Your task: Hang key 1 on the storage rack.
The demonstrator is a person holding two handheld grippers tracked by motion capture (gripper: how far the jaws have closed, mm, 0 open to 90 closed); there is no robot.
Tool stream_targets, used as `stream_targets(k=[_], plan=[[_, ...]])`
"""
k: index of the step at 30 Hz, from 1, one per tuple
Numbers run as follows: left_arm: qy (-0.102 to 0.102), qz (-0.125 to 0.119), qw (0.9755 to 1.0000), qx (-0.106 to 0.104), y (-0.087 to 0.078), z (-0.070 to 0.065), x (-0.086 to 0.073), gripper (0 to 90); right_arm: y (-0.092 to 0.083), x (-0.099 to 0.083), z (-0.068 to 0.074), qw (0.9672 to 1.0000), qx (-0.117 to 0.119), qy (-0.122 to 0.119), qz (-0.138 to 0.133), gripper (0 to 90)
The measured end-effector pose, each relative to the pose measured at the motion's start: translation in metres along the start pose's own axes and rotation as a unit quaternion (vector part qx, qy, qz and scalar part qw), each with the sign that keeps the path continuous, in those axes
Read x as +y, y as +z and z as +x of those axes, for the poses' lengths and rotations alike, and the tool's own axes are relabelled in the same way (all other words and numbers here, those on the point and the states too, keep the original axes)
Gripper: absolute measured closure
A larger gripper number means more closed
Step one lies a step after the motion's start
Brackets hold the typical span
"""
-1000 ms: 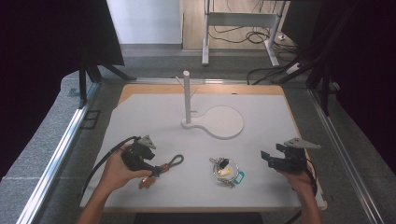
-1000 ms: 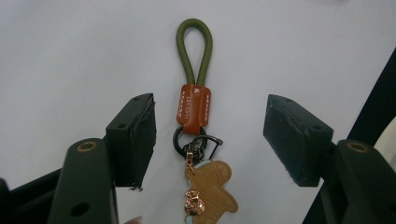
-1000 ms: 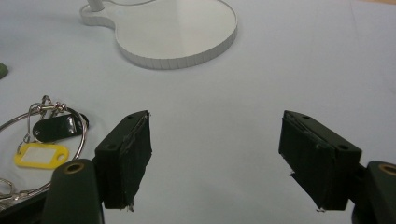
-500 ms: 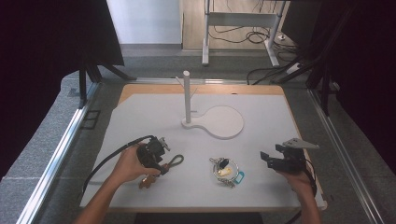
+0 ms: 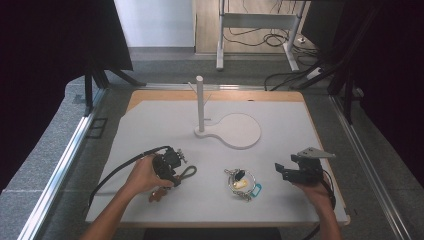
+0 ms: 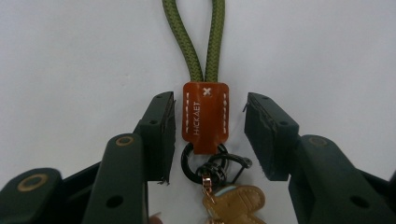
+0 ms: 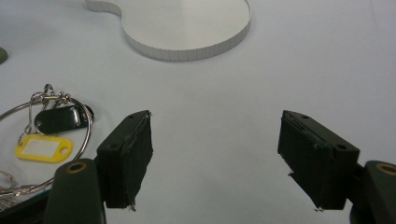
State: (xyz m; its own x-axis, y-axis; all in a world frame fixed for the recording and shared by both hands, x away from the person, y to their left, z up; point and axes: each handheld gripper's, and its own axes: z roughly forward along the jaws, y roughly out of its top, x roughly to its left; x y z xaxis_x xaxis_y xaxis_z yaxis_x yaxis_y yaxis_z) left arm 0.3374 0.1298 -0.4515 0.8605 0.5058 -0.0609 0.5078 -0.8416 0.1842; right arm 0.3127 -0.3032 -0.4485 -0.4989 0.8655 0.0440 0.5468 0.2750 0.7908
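1. The left gripper (image 6: 208, 135) has just been closing, with the leather tab (image 6: 205, 116) between its jaws. One jaw is at the tab's edge, the other stands off with a gap, so nothing is pinched yet.
2. The keychain (image 5: 172, 177) lies on the white mat (image 5: 150, 125), near its front left. A green cord loop (image 6: 194, 37) runs away from the tab; black rings (image 6: 205, 163) and a tan charm (image 6: 233, 203) trail toward the gripper.
3. It looks light. The cord is soft and will flop, and the rings and charm will dangle and swing. The tab is flat and fairly stiff, so it seems the best place to grip, squarely across its stitched sides; the metal rings look likely to slip.
4. The left hand (image 5: 142, 175) holds its gripper low over the mat, angled down and forward.
5. The right gripper (image 5: 287, 172) is spread wide and empty, held low over bare mat, with a key ring (image 7: 42, 135) beside it.
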Motion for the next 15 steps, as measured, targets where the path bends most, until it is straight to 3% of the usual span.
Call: stream_targets(k=[3, 8, 15], plan=[[0.006, 0.01, 0.9999, 0.005, 0.006, -0.0015, 0.0017, 57.6, -0.0003, 0.0001, 0.0004, 1.0, -0.001, -0.002, 0.001, 26.8], [0.013, 0.001, 0.9998, 0.012, 0.0056, -0.0037, 0.0003, 65.9, -0.0013, 0.0004, 0.0001, 1.0, -0.003, -0.001, 0.0, 27.0], [0.018, -0.002, 0.9998, 0.011, 0.0048, -0.0037, -0.0005, 66.7, -0.0004, 0.0014, 0.0035, 0.9999, -0.005, -0.009, 0.003, 27.0]])
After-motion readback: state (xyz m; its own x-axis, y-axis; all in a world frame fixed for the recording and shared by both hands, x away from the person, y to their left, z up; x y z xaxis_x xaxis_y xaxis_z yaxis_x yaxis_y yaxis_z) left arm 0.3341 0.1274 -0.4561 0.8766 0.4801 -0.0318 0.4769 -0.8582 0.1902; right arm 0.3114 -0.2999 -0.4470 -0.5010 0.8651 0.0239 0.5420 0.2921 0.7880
